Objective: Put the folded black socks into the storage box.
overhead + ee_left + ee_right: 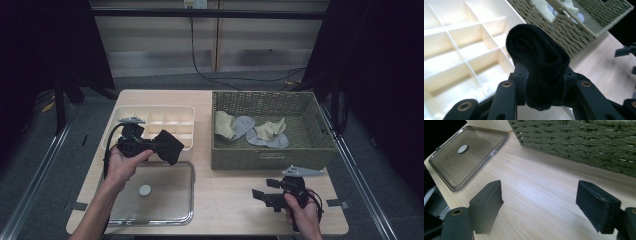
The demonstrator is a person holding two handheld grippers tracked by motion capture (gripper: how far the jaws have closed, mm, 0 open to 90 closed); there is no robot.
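While the left gripper (159,146) hangs above the near right corner of the cream divided tray (150,114), its 2 jaws are clamped on a folded black sock (170,146), which bulges out past the pads and is clear of the table. From the left gripper view the sock (537,65) sits over the tray's (456,55) near compartments, touching none of them. Just in front of the tray lies a clear lid (165,200) with a small round disc (145,190) on it. To the right stands a woven basket (270,155) holding 2 pale socks (250,129), cream and grey. Near the table's (225,200) front right corner, the right gripper (261,196) rests low with its jaws spread wide and nothing between them, bare wood showing there.
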